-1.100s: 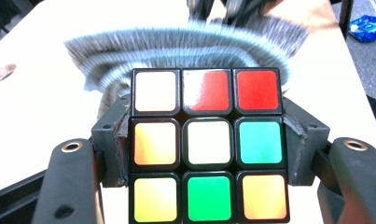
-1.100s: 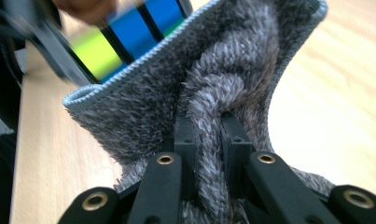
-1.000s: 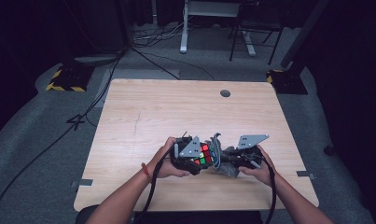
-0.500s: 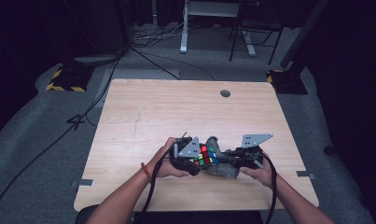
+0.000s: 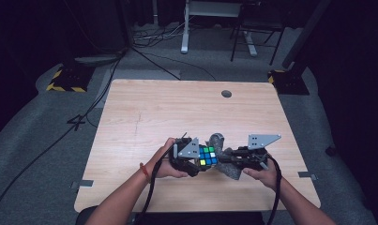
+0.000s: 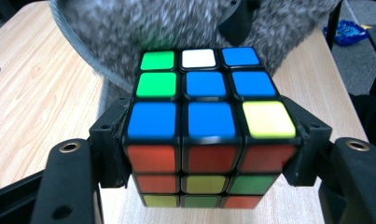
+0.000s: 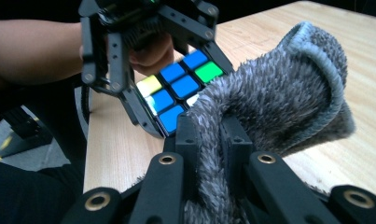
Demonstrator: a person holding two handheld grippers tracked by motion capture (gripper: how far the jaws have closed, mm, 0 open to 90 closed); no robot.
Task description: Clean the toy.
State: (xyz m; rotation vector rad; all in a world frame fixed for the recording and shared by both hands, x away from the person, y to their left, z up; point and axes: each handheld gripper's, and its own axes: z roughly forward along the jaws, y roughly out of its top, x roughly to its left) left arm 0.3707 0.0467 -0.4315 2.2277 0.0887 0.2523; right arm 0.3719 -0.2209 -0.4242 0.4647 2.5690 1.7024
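Multicoloured puzzle cube [image 6: 209, 126] sits clamped in the left tool [image 5: 192, 158], near the table [image 5: 144, 108] front edge, blue-heavy face up. Grey fuzzy cloth [image 7: 269, 102] is pinched in the right tool [image 5: 231, 163], touching the cube's right side, so the wipe likely runs leftward across that top face.

1. The wooden table [image 5: 186, 112] is brightly lit from above, and the room around it is very dark.
2. In the left gripper view the grey cloth [image 6: 143, 32] behind the cube [image 6: 206, 121] is blurry.
3. The cube's shiny squares look sharp, with soft glare.
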